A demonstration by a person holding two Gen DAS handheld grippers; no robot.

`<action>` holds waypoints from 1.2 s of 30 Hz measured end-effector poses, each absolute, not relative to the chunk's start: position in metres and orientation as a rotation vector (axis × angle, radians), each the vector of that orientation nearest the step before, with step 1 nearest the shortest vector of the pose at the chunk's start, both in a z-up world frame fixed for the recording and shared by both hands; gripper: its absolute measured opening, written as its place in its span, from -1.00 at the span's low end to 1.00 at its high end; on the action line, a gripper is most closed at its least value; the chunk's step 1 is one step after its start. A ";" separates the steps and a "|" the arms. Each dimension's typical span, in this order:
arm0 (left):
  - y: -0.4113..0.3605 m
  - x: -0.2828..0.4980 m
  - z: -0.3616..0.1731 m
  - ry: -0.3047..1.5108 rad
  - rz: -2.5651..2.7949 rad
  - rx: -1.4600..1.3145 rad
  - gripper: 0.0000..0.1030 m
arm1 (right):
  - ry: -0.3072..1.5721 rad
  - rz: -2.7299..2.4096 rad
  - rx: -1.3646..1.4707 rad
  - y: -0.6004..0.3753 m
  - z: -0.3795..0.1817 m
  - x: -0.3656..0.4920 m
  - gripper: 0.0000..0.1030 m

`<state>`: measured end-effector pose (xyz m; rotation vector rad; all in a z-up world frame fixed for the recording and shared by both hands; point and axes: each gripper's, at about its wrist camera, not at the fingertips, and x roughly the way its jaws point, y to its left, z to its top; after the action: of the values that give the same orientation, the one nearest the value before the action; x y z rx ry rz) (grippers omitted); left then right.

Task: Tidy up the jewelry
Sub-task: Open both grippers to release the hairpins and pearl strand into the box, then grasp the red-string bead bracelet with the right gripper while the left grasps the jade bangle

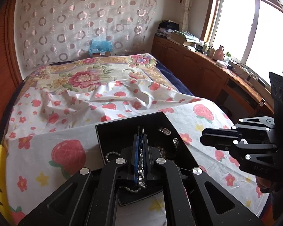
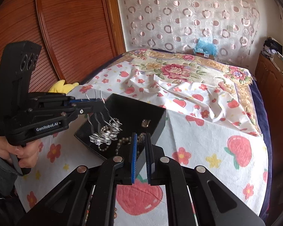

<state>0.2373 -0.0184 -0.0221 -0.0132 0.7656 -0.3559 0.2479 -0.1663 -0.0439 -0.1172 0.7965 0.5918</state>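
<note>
A black open jewelry box (image 1: pixel 111 126) (image 2: pixel 156 116) sits on the strawberry-print bed sheet. My left gripper (image 1: pixel 140 137) (image 2: pixel 101 106) is shut on a sparkly silver jewelry piece (image 2: pixel 105 133) (image 1: pixel 141 169) that hangs over the box. A beaded chain (image 2: pixel 122 143) (image 1: pixel 111 153) and small silver pieces (image 1: pixel 165 130) lie in the box. My right gripper (image 2: pixel 141 137) (image 1: pixel 204 138) hovers over the box's near-right edge, nearly shut with a narrow gap and nothing between its blue pads.
The strawberry sheet (image 2: pixel 207 131) covers the near bed, a floral blanket (image 1: pixel 88 75) lies behind. A yellow plush (image 2: pixel 63 86) sits at the left edge. Wooden cabinets with clutter (image 1: pixel 207 60) run under the window at right.
</note>
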 end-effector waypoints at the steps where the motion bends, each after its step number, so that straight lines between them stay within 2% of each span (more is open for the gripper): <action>1: -0.019 0.237 -0.022 0.764 -0.355 -0.011 -0.93 | 0.799 0.589 -0.115 -0.168 -0.046 0.246 -0.81; 20: -0.005 0.175 0.005 0.667 -0.299 0.000 -0.76 | 0.780 0.574 -0.099 -0.179 -0.058 0.191 -0.81; 33: 0.000 0.107 -0.043 0.705 -0.289 -0.015 -0.74 | 0.802 0.573 -0.111 -0.174 -0.100 0.139 -0.80; 36: 0.001 0.095 -0.050 0.712 -0.289 -0.016 -0.74 | 0.809 0.568 -0.110 -0.172 -0.105 0.136 -0.66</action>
<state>0.0953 0.0015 -0.0499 -0.0163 0.7118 -0.2887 0.1358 -0.1723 -0.1049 -0.1105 0.8091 0.5681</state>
